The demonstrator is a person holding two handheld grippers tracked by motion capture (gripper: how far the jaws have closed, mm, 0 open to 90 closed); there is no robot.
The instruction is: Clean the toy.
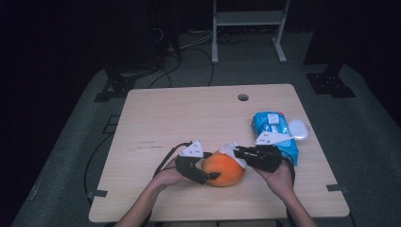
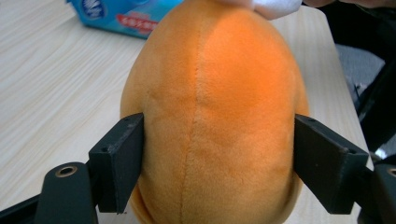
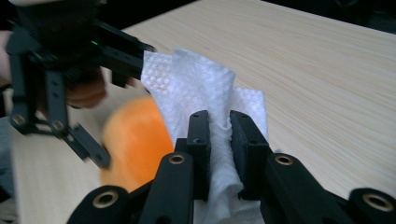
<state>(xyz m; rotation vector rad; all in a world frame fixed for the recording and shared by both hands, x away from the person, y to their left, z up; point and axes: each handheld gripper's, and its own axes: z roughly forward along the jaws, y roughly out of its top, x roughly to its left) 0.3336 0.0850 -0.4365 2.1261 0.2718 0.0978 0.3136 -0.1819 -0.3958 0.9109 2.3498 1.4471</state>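
Left gripper view: blue pack [image 2: 122,16], label unreadable

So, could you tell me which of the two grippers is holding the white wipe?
The right gripper: its jaws pinch the white wipe, while the left gripper has its jaws on either side of the orange plush.
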